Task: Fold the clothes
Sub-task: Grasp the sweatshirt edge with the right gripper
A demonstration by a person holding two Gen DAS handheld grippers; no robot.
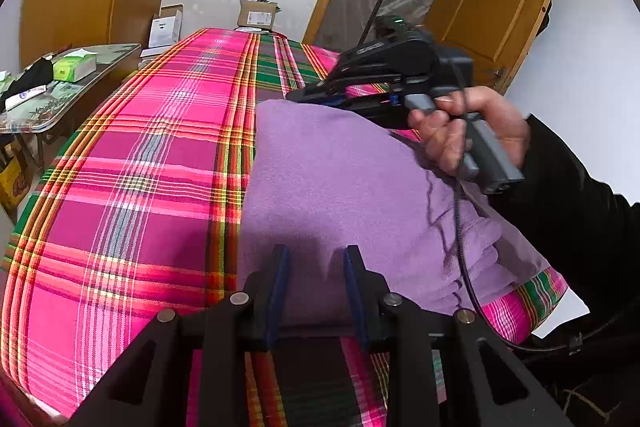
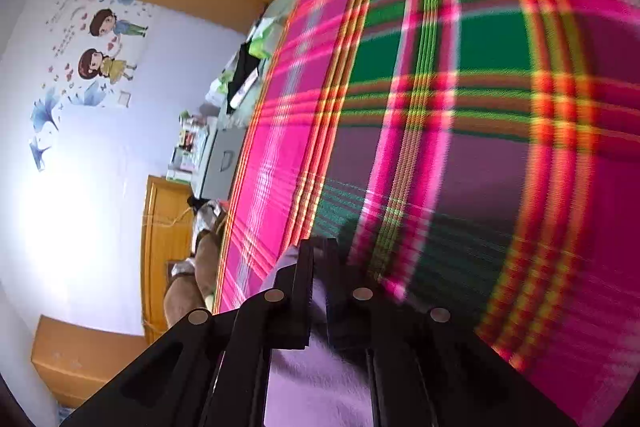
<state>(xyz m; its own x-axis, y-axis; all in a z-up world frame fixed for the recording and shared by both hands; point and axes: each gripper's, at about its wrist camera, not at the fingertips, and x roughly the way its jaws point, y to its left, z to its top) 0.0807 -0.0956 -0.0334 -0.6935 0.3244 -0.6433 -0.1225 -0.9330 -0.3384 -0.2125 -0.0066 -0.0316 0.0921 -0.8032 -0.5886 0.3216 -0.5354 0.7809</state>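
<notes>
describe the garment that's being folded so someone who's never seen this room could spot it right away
Start at the bed covered by the pink, green and orange plaid sheet. On its near right part lies the lilac fleece garment, soft and plain. It is the only unpatterned, single-colour cloth on the bed, with the right gripper pinching a fold of it and the left gripper resting open on its near edge.

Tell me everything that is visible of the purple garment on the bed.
The purple garment looks like soft fleece, plain lilac, with no print. It lies partly folded on the plaid bedcover, wrinkled near the bed's edge. The left tongs stand open over its near part. The right tongs are shut on a fold of it, and purple cloth hangs below them.
</notes>
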